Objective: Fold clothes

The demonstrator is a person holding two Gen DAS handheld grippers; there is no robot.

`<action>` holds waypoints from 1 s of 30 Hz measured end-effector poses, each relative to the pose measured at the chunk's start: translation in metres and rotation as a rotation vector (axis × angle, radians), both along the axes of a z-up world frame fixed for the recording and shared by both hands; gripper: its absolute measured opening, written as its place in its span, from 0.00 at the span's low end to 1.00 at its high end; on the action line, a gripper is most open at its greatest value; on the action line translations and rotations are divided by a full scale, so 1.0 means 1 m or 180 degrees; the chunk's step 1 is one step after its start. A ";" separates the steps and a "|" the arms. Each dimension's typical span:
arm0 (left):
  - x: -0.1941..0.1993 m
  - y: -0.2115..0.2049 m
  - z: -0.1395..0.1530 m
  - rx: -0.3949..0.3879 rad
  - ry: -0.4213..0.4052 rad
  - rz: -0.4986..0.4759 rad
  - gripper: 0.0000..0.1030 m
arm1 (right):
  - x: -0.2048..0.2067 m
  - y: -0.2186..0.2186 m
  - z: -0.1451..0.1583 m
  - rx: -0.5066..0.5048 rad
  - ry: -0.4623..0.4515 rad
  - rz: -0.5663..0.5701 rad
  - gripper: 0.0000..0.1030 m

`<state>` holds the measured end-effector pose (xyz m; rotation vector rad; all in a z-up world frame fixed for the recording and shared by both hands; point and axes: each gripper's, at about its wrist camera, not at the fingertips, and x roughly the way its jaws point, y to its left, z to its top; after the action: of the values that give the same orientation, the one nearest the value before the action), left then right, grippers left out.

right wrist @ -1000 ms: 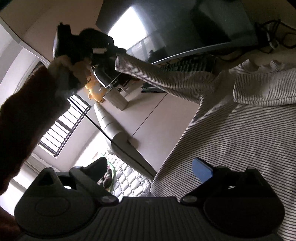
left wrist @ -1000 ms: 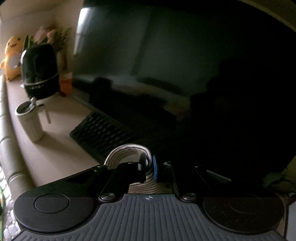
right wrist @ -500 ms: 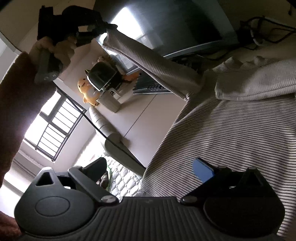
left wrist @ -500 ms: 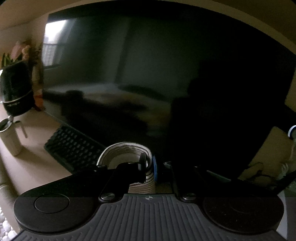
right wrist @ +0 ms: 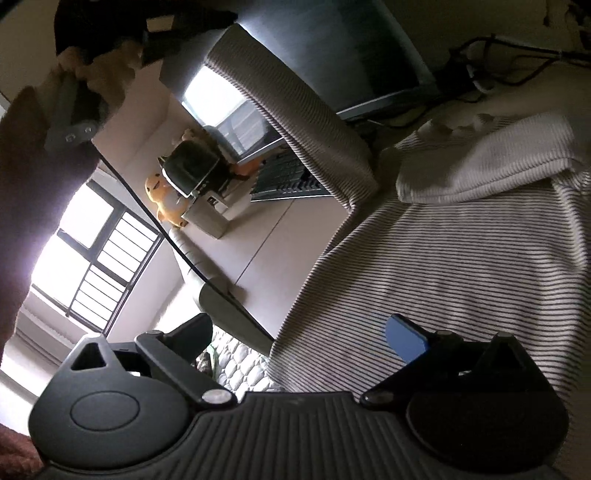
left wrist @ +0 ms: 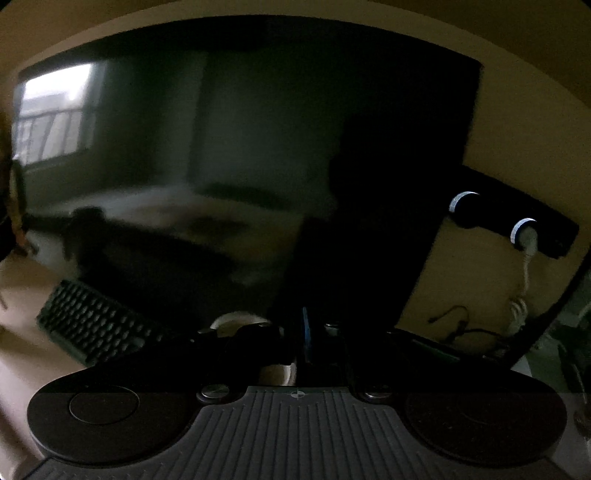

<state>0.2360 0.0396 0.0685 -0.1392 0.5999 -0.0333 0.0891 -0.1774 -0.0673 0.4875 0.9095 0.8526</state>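
The dark monitor point(right wrist: 332, 48) stands at the back of the desk point(right wrist: 280, 236) and serves as the landmark here; in the left wrist view its screen point(left wrist: 258, 166) fills nearly everything, showing only dim reflections. In front of the monitor, spread flat on the desk, lies the striped sweater point(right wrist: 443, 266), with one sleeve folded across its upper part near the monitor's base. The other sleeve point(right wrist: 295, 110) runs up from the sweater's shoulder, slanting in front of the monitor's lower corner to the left gripper point(right wrist: 177, 26), which a hand point(right wrist: 99, 74) holds high beside the monitor. That gripper's jaws are pressed together on the sleeve's cuff point(left wrist: 236, 321) (only a pale sliver of cloth shows between the dark fingers in its own view). The right gripper point(right wrist: 299, 332) hovers over the near edge of the sweater, furthest from the monitor, its jaws standing wide apart with nothing between them. A black keyboard point(right wrist: 288, 181) lies just below the monitor, and further along from it stand a black kettle point(right wrist: 192, 170) and a yellow plush toy point(right wrist: 162, 199).
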 end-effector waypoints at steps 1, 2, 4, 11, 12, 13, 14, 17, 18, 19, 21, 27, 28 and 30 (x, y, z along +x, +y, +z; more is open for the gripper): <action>0.001 -0.007 -0.001 0.0000 0.0000 -0.0036 0.05 | -0.001 -0.002 0.000 -0.0001 0.0001 -0.0015 0.97; 0.002 -0.012 -0.003 -0.0006 0.0006 -0.0064 0.05 | -0.002 -0.005 -0.001 -0.0003 0.0000 -0.0031 0.97; 0.003 -0.023 -0.005 -0.0007 0.0011 -0.0141 0.05 | -0.003 -0.011 -0.002 0.0000 0.0003 -0.0076 0.97; 0.009 -0.043 -0.010 -0.0014 0.0097 -0.0339 0.05 | 0.000 -0.032 -0.009 0.0037 0.0084 -0.0275 0.98; 0.011 -0.043 -0.014 -0.0011 0.0139 -0.0362 0.05 | 0.002 -0.033 -0.011 0.0035 0.0106 -0.0289 0.98; 0.012 -0.045 -0.019 0.0026 0.0189 -0.0392 0.07 | 0.003 -0.034 -0.012 0.0032 0.0127 -0.0303 0.98; 0.012 -0.048 -0.024 0.0063 0.0239 -0.0421 0.08 | 0.005 -0.034 -0.013 0.0025 0.0139 -0.0305 0.98; 0.008 -0.059 -0.054 0.0333 0.0522 -0.0643 0.42 | 0.009 -0.032 -0.015 -0.0009 0.0149 -0.0283 0.98; 0.004 -0.066 -0.069 0.0488 0.0692 -0.0738 0.50 | 0.009 -0.032 -0.015 -0.0023 0.0145 -0.0271 0.98; 0.000 -0.073 -0.084 0.0641 0.0861 -0.0833 0.50 | 0.009 -0.031 -0.015 -0.0038 0.0141 -0.0260 0.98; -0.013 -0.091 -0.121 0.0901 0.1187 -0.1046 0.50 | 0.008 -0.033 -0.019 -0.0091 0.0171 -0.0255 0.98; -0.069 -0.148 -0.201 0.1864 0.1455 -0.1917 0.51 | 0.001 -0.042 -0.031 -0.0265 0.0285 -0.0307 0.98; -0.070 -0.154 -0.211 0.1928 0.1525 -0.1963 0.51 | -0.001 -0.045 -0.032 -0.0280 0.0302 -0.0341 0.98; -0.069 -0.160 -0.227 0.2020 0.1633 -0.1991 0.51 | -0.004 -0.050 -0.034 -0.0294 0.0339 -0.0411 0.98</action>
<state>0.1672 -0.1200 -0.1580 0.6800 1.1184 -0.4179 0.0847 -0.2277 -0.1010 0.5094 0.9995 0.6692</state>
